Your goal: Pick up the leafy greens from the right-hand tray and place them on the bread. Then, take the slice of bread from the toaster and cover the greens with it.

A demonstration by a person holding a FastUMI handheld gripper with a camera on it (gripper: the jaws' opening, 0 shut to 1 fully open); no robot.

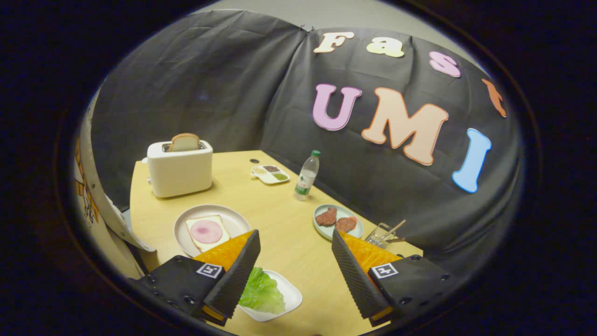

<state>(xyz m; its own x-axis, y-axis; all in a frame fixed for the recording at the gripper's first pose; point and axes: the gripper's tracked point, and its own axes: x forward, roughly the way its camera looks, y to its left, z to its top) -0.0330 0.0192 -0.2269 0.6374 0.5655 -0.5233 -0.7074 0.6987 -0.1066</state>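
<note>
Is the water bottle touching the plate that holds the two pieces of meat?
Apart. The gripper view shows bare table between the water bottle and the plate.

We hold the gripper (295,254) above the table; its fingers (238,273) are spread wide apart; we grasp nothing; both fingers slant inward toward their tips.

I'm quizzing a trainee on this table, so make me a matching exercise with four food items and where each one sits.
Things:
1. leafy greens
2. bread slice with round pink meat
3. plain bread slice
4. two reddish-brown meat pieces

Places:
A. in the toaster
B. white tray between the open gripper fingers
C. pale green plate near the bottle
D. round plate before the toaster

Pairs: 1-B, 2-D, 3-A, 4-C
</note>
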